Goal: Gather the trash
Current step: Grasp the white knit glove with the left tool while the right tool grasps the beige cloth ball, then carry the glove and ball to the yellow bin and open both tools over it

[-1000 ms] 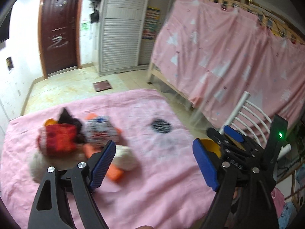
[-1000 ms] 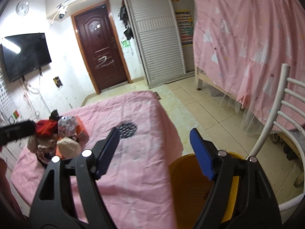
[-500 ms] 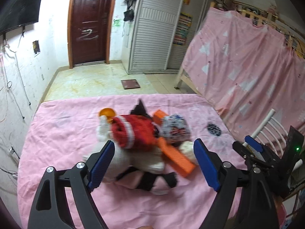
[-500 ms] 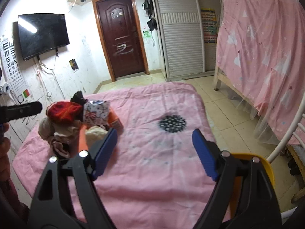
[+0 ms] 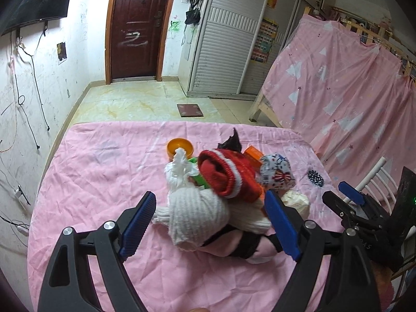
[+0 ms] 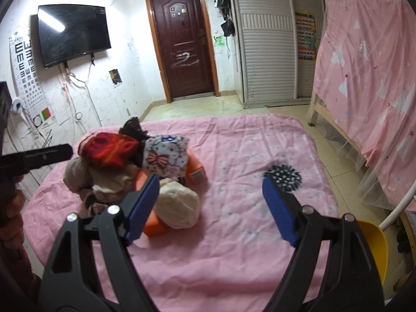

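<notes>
Left claw (image 5: 208, 223) spread wide over the white knit sock (image 5: 197, 215) in the clothes pile (image 5: 228, 189) on the pink-covered table (image 5: 104, 171); right claw (image 6: 210, 208) spread too, near the cream bundle (image 6: 178, 209).

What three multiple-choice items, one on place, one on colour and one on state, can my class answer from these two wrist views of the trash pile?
1. Where does the small orange bowl stand?
A. on the pink cloth behind the pile
B. on the floor
C. on the chair

2. What colour is the bin at the table's right edge?
A. green
B. yellow
C. black

3. How is the left gripper?
A. shut on a sock
B. shut, empty
C. open

Answers: 1 A, it sits on the cloth beyond the white knit bundle. 2 B, its rim shows yellow. 3 C, the blue pads stand wide apart either side of the bundle.
</notes>
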